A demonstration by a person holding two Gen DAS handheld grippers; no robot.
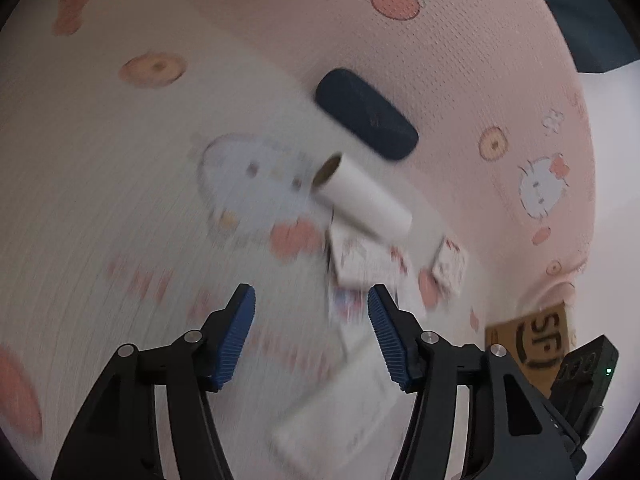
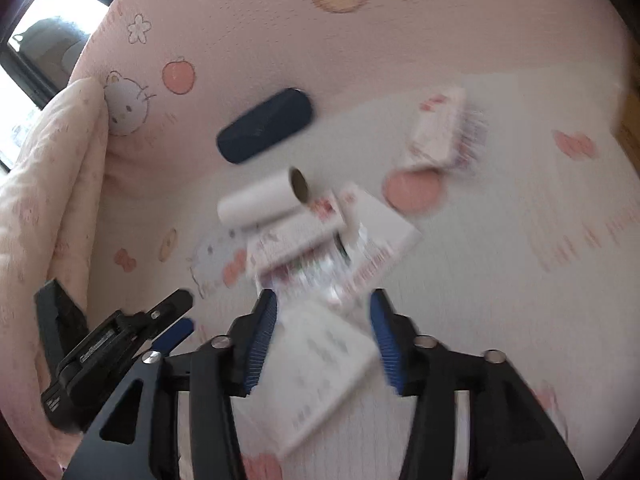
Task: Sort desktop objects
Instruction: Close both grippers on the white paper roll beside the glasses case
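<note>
on the pink cartoon-print bedspread (image 1: 440, 40) we list: a dark blue case (image 1: 366, 114), well in from the edges; a white paper roll (image 1: 362, 196) just beside it, one end resting on a blurred heap of white printed cards and packets (image 2: 320, 240). our left gripper (image 1: 311, 336) stands parted, pads gripping nothing. our right gripper (image 2: 322, 344) stands parted too, a white packet (image 2: 320, 360) lying loose between its fingers.

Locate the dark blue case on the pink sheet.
In both wrist views the dark blue case lies flat near centre, just beyond the white paper roll, apart from it.
</note>
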